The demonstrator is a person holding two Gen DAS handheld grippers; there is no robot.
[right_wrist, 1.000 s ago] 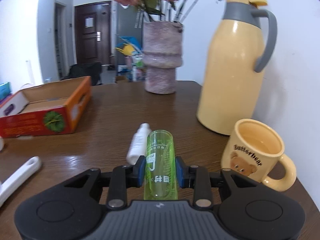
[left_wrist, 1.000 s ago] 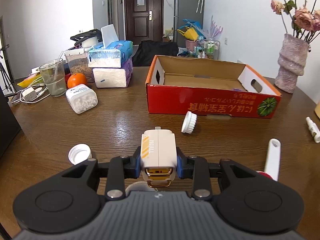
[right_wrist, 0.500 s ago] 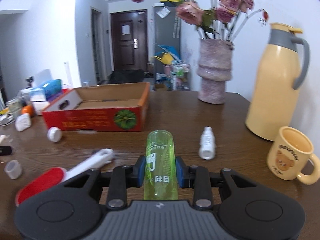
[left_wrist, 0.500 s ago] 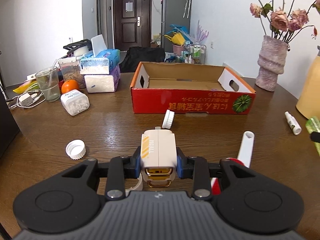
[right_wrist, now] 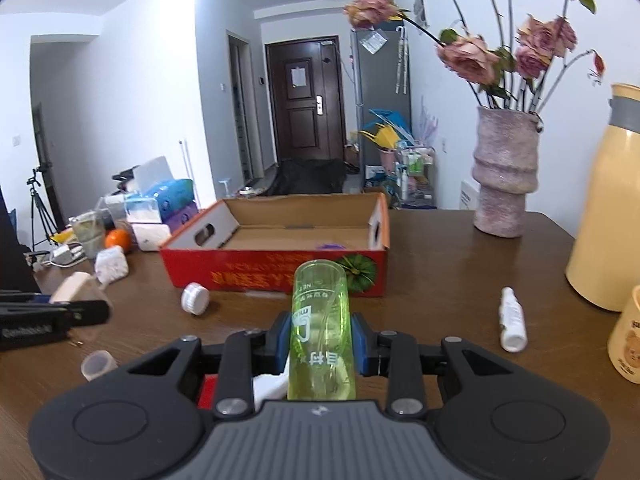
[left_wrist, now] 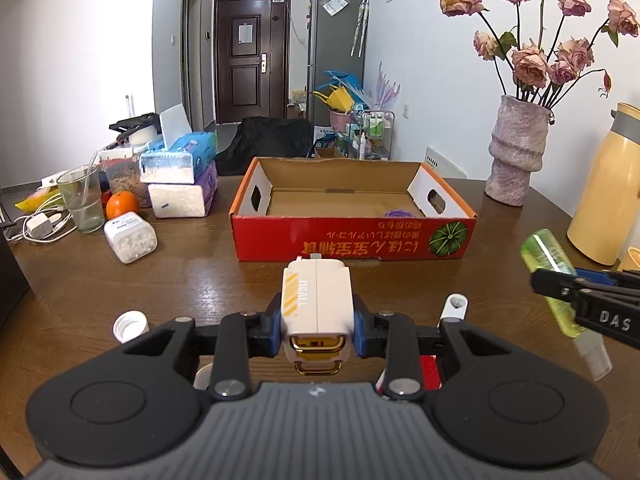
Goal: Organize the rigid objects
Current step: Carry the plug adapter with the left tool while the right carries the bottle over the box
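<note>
My left gripper [left_wrist: 316, 326] is shut on a cream plastic case with gold clips [left_wrist: 316, 304], held above the table in front of the red cardboard box [left_wrist: 352, 240]. My right gripper [right_wrist: 320, 338] is shut on a clear green bottle [right_wrist: 322, 332], also raised and facing the box [right_wrist: 280, 272]. The box is open and holds a small purple item [left_wrist: 396, 213]. In the left wrist view the right gripper and its green bottle [left_wrist: 550, 276] show at the right. In the right wrist view the left gripper with the cream case [right_wrist: 76, 290] shows at the left.
On the table lie a white cap [right_wrist: 195, 298], a white spray bottle [right_wrist: 512, 320], a white-handled red brush [left_wrist: 454, 308], a small cap [left_wrist: 130, 324] and a clear ring [right_wrist: 98, 364]. A vase [left_wrist: 516, 152], yellow flask [left_wrist: 604, 208] and mug [right_wrist: 628, 340] stand right; tissue packs [left_wrist: 180, 184], glass, orange left.
Both grippers have risen and pulled back, so the table drops lower in view. The right gripper has swung left to face the box. Each still holds its object.
</note>
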